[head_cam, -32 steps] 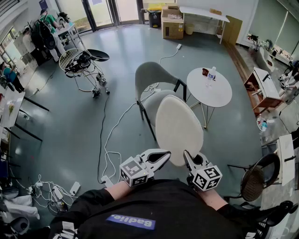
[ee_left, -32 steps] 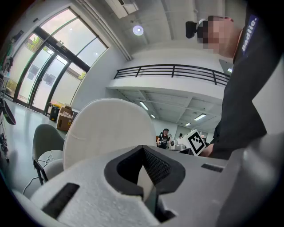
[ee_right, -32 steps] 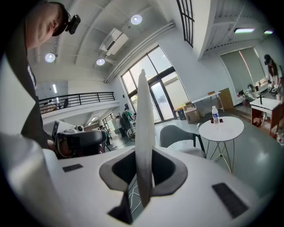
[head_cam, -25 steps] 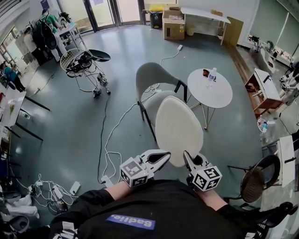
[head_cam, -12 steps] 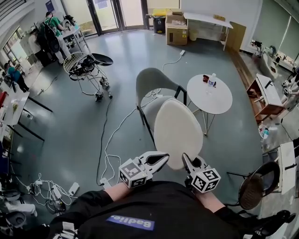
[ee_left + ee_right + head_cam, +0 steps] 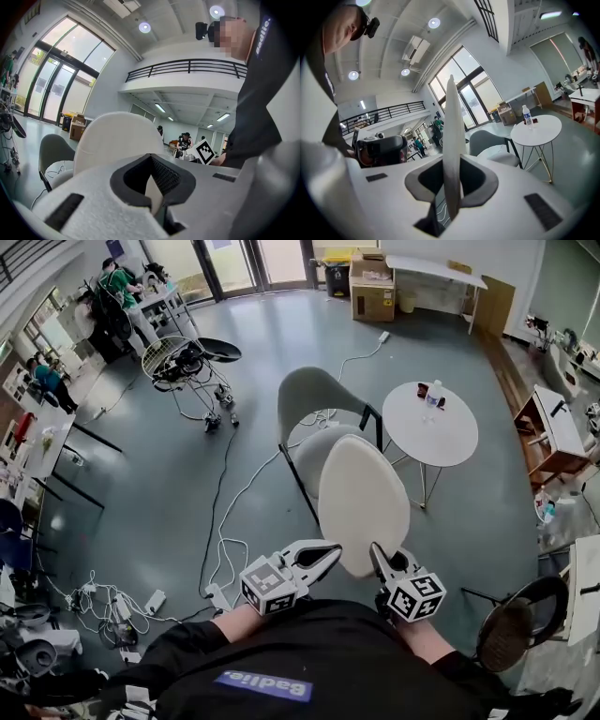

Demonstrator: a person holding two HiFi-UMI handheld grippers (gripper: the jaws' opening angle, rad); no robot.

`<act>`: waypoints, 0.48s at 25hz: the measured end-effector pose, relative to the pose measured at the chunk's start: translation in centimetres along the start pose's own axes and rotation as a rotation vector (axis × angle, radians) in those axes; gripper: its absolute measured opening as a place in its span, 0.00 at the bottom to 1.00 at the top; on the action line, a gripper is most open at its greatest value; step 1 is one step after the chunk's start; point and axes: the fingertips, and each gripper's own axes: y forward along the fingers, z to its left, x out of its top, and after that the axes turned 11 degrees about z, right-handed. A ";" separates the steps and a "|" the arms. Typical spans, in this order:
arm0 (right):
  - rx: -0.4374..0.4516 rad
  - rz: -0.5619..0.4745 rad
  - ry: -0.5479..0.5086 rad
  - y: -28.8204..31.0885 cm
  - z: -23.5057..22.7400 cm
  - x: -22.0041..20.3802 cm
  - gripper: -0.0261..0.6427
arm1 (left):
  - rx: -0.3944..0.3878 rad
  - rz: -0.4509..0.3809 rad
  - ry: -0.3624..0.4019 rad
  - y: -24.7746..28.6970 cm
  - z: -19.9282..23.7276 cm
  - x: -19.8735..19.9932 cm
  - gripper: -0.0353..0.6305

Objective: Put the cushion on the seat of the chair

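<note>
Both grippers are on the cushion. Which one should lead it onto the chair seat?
Left, marginally. Both the left gripper and right gripper clamp the cushion at its near edge, but the chair stands ahead toward the left side.

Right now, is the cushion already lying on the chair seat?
No, the cushion is held upright by its near edge in the left gripper and right gripper, short of the chair.

One plain cream cushion point(image 6: 364, 502); one chair point(image 6: 314, 395), pale grey shell on black legs. Both white: left gripper point(image 6: 328, 553) and right gripper point(image 6: 377, 557), cubes patterned in black-and-white squares.
</note>
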 end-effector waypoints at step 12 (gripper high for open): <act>-0.030 0.049 0.017 5.2 -4.1 2.1 0.15 | -0.019 -0.022 -0.031 2.7 6.5 1.4 0.06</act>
